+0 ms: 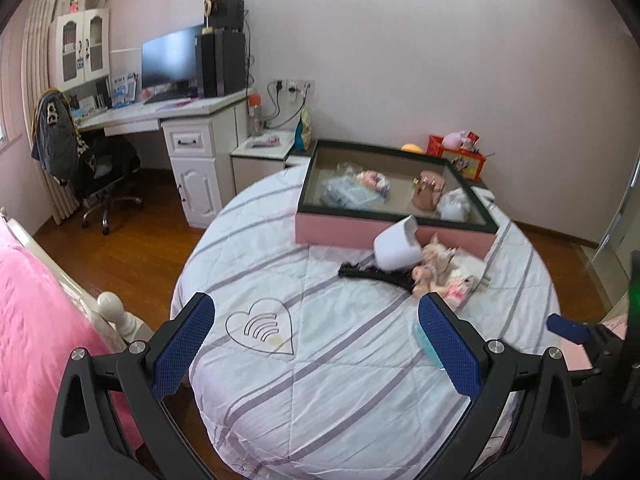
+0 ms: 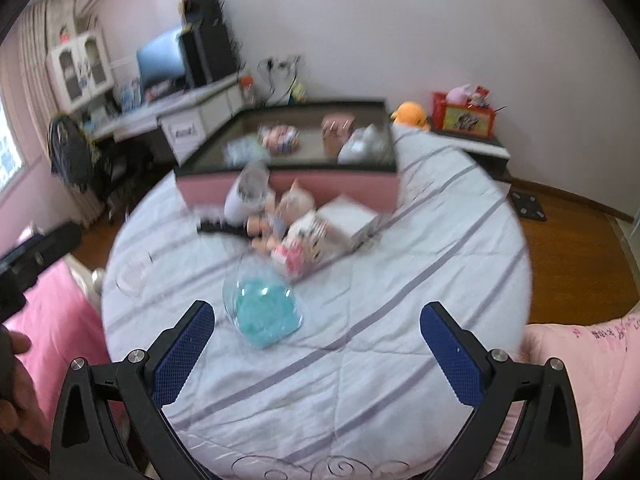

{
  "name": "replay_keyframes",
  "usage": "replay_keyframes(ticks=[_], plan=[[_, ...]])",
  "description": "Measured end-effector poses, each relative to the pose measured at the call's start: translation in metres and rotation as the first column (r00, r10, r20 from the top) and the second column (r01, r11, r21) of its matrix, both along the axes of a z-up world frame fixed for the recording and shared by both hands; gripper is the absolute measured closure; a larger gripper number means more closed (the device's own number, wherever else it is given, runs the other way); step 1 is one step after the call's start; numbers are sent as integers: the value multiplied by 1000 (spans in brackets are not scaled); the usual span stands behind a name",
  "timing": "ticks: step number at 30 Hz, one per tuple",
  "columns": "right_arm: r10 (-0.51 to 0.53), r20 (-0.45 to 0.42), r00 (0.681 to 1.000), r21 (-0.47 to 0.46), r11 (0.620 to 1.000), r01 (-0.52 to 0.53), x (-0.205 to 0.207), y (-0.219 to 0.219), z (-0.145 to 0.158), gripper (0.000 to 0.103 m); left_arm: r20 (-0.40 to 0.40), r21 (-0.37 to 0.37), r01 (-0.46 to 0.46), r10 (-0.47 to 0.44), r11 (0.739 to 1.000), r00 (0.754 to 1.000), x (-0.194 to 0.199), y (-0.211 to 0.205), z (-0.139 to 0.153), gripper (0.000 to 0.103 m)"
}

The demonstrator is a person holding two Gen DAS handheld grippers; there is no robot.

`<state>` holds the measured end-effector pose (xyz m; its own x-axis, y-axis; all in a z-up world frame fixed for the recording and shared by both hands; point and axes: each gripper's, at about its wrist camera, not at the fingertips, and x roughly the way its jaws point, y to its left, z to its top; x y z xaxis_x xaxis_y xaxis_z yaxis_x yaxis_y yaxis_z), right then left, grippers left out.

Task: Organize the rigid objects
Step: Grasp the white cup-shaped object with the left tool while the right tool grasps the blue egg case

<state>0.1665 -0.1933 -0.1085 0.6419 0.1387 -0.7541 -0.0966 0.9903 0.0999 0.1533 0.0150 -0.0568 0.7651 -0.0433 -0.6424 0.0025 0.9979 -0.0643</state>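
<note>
A pink box with a dark rim (image 1: 394,234) (image 2: 288,186) stands at the far side of a round table under a striped cloth (image 1: 320,360) (image 2: 360,340); it holds several items. In front of it lie a white tipped cup (image 1: 394,246) (image 2: 246,196), a black comb (image 1: 376,274) (image 2: 220,229), small dolls (image 1: 434,270) (image 2: 296,236) and a white carton (image 2: 348,220). A clear packet with teal contents (image 2: 262,312) rests nearer. My left gripper (image 1: 316,344) is open above the cloth. My right gripper (image 2: 316,348) is open, the packet just beyond it.
A pink-covered bed (image 1: 36,320) with a white post (image 1: 110,304) lies left of the table. A white desk (image 1: 192,120) with a monitor and an office chair (image 1: 104,176) stand at the back left. A red box (image 1: 460,156) and an orange plush toy (image 2: 410,116) sit behind the pink box.
</note>
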Motion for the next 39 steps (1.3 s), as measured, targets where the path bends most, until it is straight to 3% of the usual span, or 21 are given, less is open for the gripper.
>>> replay_keyframes(ticks=[8,12,14,20,33,36,39], plan=[[65,-81,995,-11,998,-66,32,21,-44,1,-70,-5,0,-1,1000,998,22,5,-31,0],[97,-69,993,-15,995,-98,36,24,-50,36,-91,-1,9,-9,1000,996,30,3,-40,0],[109,-61,992,-27,993,-111,34,24,-48,44,-101,-3,20,-20,1000,995,34,0,-44,0],[79,-54,995,-5,997,-80,29,1,-43,44,-105,-1,71,-70,998,992,51,-17,-48,0],[44,-49,998,27,999,-43,36,-30,-38,44,-148,-122,131,-148,984,978,136,-60,-59,0],[45,-48,998,32,999,-44,38,-32,-38,44,-191,-185,147,-183,972,964,156,-63,-75,9],[45,-48,998,33,998,-44,41,-33,-37,44,-219,-306,171,-244,937,945,165,-62,-86,29]])
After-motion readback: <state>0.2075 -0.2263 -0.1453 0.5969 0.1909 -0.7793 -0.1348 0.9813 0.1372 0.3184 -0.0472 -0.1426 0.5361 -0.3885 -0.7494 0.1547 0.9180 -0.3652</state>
